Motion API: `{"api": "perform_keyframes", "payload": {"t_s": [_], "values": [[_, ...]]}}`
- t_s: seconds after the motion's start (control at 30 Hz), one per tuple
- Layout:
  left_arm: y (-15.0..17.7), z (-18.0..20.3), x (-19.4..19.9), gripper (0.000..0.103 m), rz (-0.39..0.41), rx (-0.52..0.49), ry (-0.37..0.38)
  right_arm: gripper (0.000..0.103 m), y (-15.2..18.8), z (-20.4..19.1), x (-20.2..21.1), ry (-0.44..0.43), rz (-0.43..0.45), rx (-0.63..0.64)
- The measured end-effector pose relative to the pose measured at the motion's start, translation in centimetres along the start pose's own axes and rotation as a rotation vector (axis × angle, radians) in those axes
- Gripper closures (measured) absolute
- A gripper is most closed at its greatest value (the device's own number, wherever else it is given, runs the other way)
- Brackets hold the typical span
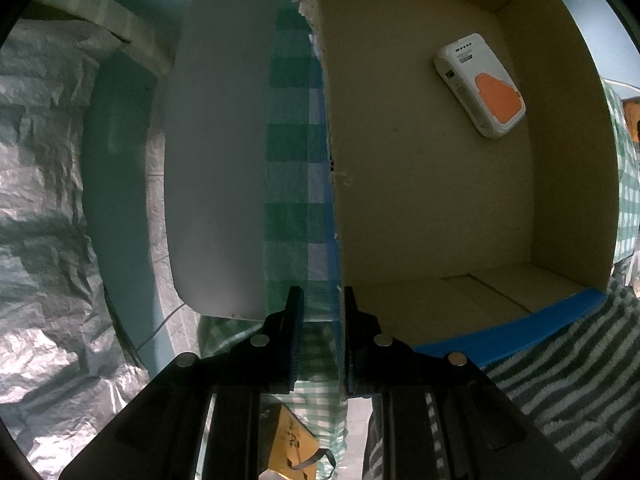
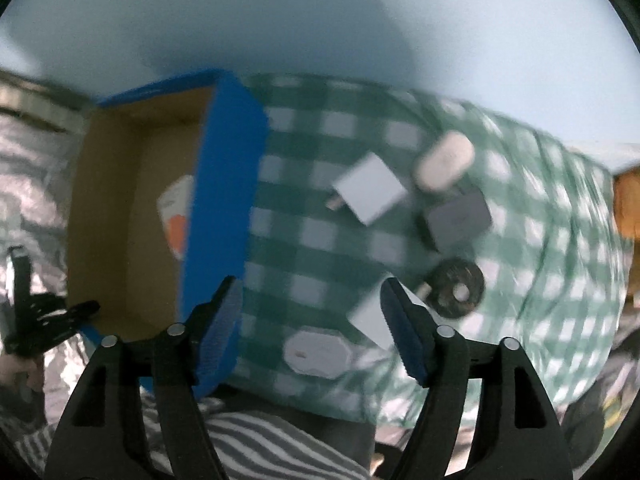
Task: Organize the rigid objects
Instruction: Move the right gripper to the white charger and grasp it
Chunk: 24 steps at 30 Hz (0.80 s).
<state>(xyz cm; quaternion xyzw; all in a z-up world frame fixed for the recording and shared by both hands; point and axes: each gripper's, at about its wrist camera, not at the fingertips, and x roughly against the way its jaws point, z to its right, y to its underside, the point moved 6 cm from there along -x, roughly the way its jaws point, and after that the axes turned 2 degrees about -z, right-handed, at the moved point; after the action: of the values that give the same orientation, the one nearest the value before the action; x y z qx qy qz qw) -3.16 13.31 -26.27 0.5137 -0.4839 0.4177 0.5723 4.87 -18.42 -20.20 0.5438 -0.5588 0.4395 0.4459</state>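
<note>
My left gripper (image 1: 322,340) straddles the near-left wall of a blue cardboard box (image 1: 500,336), with the wall edge against its right finger. Whether it clamps the wall is unclear. A white and orange device (image 1: 482,84) lies inside the box on its floor. My right gripper (image 2: 312,320) is open and empty above the checked cloth, to the right of the box (image 2: 224,184). Under it lie a white oval adapter (image 2: 316,350) and a white block (image 2: 370,318). Farther off are a white charger (image 2: 370,188), a grey cube (image 2: 458,218), a white case (image 2: 444,160) and a black disc (image 2: 456,288).
A green checked cloth (image 2: 312,248) covers the table. A pale flap (image 1: 220,160) hangs left of the box. A striped towel (image 1: 560,380) lies at the near edge. Silver crinkled sheeting (image 1: 44,200) fills the left. The other gripper (image 2: 44,320) shows at the box's left corner.
</note>
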Motion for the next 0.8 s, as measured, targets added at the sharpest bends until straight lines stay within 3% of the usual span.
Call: {"api": "perform_keyframes", "payload": {"t_s": [0.27, 0.5, 0.73, 0.8], "values": [[-0.1, 0.1, 0.1, 0.085, -0.003, 0.001, 0.000, 0.026, 1.8, 6.0, -4.8, 0.032, -0.096, -0.207], [-0.1, -0.1, 0.0, 0.085, -0.003, 0.004, 0.004, 0.026, 2.8, 8.4, -8.0, -0.007, -0.138, -0.353], [-0.1, -0.3, 0.0, 0.085, -0.003, 0.005, 0.004, 0.026, 2.9, 9.1, -10.1, -0.013, -0.147, -0.380], [-0.1, -0.3, -0.1, 0.085, -0.003, 0.003, 0.003, 0.034, 2.8, 9.1, -10.8, -0.007, -0.159, -0.369]]}}
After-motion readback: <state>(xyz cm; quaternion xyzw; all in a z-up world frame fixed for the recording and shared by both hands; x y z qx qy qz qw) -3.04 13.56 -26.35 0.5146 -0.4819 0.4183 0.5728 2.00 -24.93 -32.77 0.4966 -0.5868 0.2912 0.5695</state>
